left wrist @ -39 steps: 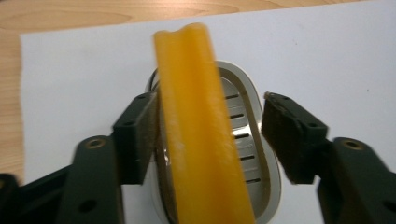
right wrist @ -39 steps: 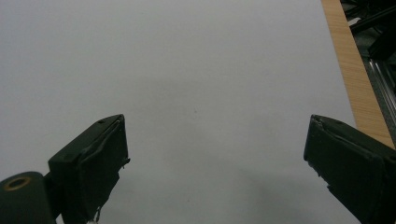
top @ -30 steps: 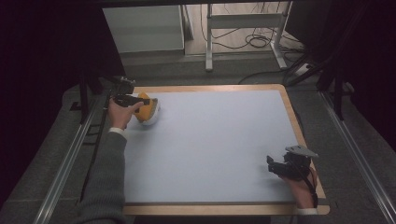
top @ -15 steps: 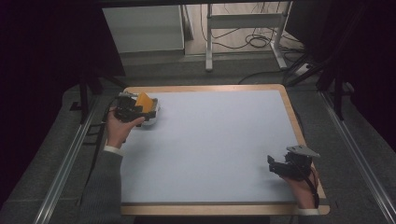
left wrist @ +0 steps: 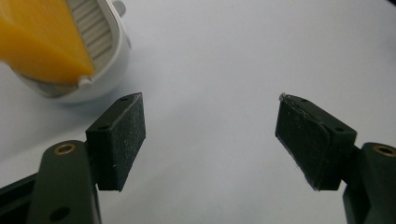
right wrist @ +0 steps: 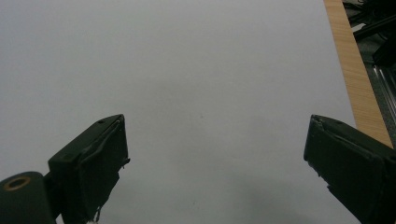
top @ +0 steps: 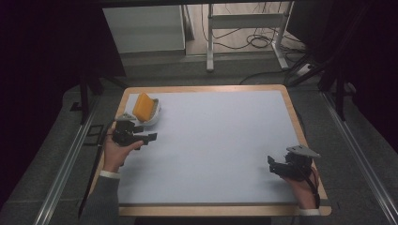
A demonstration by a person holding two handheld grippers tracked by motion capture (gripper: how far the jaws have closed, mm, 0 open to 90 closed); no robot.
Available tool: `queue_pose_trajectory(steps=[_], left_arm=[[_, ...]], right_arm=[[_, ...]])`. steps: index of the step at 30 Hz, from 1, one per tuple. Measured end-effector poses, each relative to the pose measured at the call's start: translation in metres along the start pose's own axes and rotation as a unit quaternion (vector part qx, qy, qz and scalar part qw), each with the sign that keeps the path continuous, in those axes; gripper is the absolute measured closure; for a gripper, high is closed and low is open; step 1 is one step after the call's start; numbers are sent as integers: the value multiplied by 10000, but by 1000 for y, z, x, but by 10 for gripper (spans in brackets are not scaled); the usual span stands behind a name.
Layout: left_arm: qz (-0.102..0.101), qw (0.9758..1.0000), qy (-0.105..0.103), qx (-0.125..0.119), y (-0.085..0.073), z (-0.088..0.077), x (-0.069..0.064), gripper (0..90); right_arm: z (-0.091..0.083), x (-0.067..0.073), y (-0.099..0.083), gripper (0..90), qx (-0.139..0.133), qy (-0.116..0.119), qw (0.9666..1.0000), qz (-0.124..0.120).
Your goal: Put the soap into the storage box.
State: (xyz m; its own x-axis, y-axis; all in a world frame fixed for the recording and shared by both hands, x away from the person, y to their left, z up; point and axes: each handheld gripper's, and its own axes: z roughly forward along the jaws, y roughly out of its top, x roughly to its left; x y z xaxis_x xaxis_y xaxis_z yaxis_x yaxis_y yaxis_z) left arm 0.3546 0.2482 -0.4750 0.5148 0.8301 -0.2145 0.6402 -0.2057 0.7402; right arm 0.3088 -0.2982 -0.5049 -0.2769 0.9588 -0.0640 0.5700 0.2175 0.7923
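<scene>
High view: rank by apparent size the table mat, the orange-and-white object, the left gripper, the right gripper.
1. table mat, by far.
2-4. orange-and-white object, left gripper, right gripper: all look alike in size, and hands partly cover both grippers, so no firm ranking.

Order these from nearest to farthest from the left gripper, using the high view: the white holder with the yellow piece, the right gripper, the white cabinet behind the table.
1. White holder, just beyond the left gripper.
2. White cabinet, off the table's far edge.
3. Right gripper, near right corner.
</scene>
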Motion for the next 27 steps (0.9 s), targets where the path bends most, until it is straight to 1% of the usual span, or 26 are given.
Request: queue_pose_trajectory(steps=[2,5,7,10,13,15,17,20,25,27], left_arm=[[10,10000,-87,2,-7,0,-4,244],[9,9999,-162,-48,-18,0,-10,244],[-65,9998,-154,-71,-25,1,-12,243],[2,9999,-165,6,-35,4,-15,243],[-43,9997,-248,-3,-45,8,-15,240],[27,9998,-182,97,-47,10,-14,234],[53,9999,-124,44,-48,9,-14,231],[118,9999,-105,14,-48,8,-15,227],[170,9999,-20,22,-49,9,-15,218],[198,9998,75,-42,-49,7,-17,222]], right_arm=[[1,0,0,63,4,4,10000,-11],[1,0,0,62,-4,12,10000,-31],[0,0,0,62,-29,31,10000,-42],[0,0,0,63,-63,30,10000,-56],[0,0,0,63,-65,15,10000,-62],[0,1,0,63,-68,8,9999,-78],[0,2,1,63,-86,18,9999,-95],[-1,3,1,63,-141,31,9998,-133],[0,5,1,62,-129,35,9998,-169],[0,5,1,63,-127,33,9998,-177]])
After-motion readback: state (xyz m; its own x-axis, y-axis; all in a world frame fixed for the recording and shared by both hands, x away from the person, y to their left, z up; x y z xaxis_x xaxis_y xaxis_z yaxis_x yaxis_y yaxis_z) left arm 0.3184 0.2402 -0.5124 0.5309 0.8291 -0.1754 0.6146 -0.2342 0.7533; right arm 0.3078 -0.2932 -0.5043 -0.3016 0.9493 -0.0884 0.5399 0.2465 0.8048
